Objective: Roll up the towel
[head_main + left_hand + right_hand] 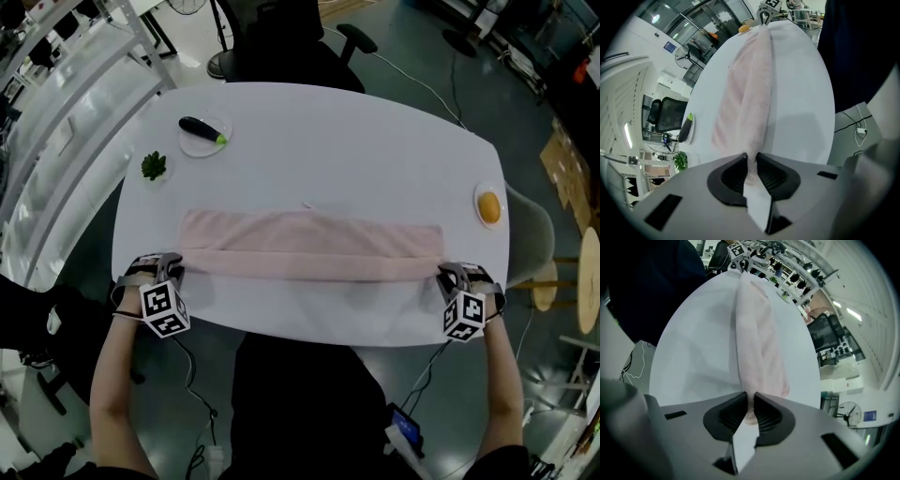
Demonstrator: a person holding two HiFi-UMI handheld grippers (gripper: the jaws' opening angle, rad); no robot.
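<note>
Head view: we note pink towel (309,242) lying crosswise, left gripper (178,269) and right gripper (442,274) fingers (729,178) pinching its near fold's two ends

On the table (375,141), the towel (309,246) lies between left claw (178,266) and right claw (442,273).

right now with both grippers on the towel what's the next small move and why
Probably turn both ends forward together, rolling the near edge onto the flat part. The left gripper and right gripper are each shut on one end of the towel, at its near edge, which looks folded over once; the rest lies flat on the table.
</note>
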